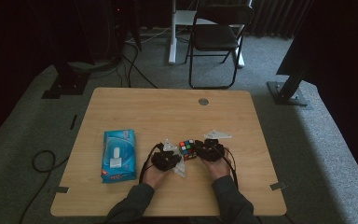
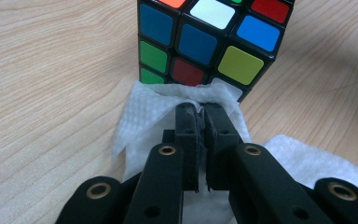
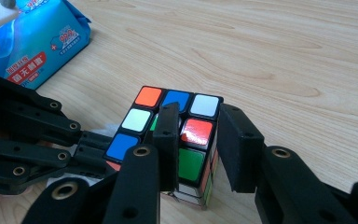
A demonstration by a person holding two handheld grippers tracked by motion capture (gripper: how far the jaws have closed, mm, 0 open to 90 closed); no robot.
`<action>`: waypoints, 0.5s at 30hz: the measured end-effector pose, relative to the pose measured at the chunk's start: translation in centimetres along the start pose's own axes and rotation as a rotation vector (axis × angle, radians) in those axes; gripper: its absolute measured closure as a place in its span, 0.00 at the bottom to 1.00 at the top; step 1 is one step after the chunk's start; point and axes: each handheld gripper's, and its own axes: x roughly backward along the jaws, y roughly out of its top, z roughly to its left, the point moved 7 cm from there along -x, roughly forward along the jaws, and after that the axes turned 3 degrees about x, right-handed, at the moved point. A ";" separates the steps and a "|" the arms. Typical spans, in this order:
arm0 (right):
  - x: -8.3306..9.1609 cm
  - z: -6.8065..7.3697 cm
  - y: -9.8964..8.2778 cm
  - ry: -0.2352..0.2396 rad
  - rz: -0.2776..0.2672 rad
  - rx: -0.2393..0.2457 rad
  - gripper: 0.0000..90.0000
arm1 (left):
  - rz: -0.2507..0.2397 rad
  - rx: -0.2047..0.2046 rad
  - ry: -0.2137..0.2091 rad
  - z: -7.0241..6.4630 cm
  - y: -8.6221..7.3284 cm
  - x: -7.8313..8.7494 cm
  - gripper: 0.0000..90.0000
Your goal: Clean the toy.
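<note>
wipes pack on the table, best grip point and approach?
Probably the wipes pack is best taken across its narrow width, jaws on the two long edges, coming straight down from above. It lies flat on the table, so its ends give little to pinch, and the soft film should give under the pads. Avoid the white flap on top.

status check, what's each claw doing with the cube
Left claw shut on wipe, pressed to cube. Right claw shut on cube. Wipes pack well aside.

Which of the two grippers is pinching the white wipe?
The left gripper: its jaws are shut on the white wipe pressed against the cube. The right gripper clamps the cube itself.
</note>
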 end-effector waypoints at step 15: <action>0.0 -0.1 0.0 0.000 -0.004 -0.006 0.75 | -0.083 0.024 -0.011 0.6 1.6 2.0 0.95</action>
